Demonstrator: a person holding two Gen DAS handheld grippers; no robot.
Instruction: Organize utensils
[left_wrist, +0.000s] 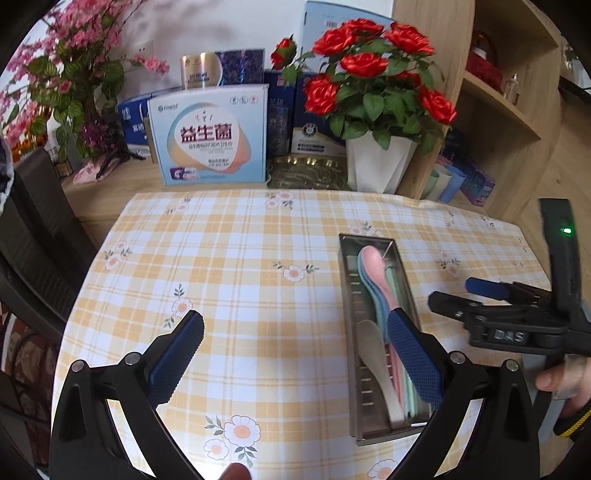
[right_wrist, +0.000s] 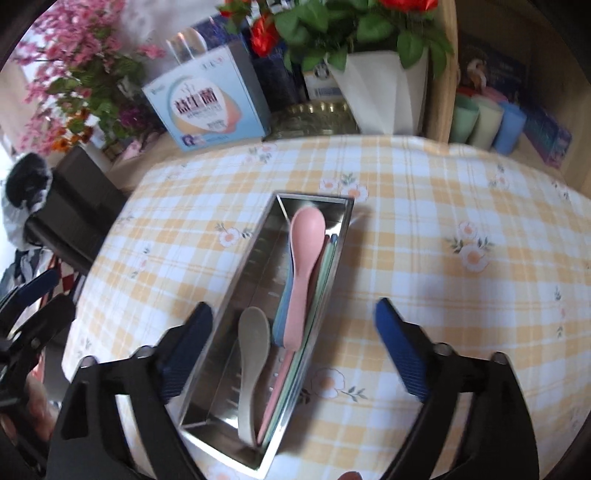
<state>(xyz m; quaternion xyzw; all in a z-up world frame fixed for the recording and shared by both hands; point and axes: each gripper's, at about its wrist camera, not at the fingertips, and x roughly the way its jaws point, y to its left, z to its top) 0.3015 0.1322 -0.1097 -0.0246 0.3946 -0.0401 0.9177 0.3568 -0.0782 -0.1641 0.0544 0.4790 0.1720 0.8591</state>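
Note:
A steel utensil tray (left_wrist: 347, 295) (right_wrist: 258, 243) lies on the checked tablecloth. It holds a pink spoon (left_wrist: 375, 266) (right_wrist: 304, 251), a white spoon (left_wrist: 376, 365) (right_wrist: 253, 354), and blue and green utensils under the pink one. My left gripper (left_wrist: 295, 354) is open and empty, its right finger over the tray's near part. My right gripper (right_wrist: 295, 339) is open and empty, above the tray's near end; it also shows in the left wrist view (left_wrist: 461, 295) to the right of the tray.
The checked tablecloth (left_wrist: 240, 258) (right_wrist: 443, 206) covers the table. Behind it stand a blue-and-white box (left_wrist: 210, 136) (right_wrist: 207, 103), a white pot of red roses (left_wrist: 376, 162) (right_wrist: 384, 92), pink flowers (left_wrist: 66, 74), and a wooden shelf (left_wrist: 509, 103) with pastel cups (right_wrist: 487, 122).

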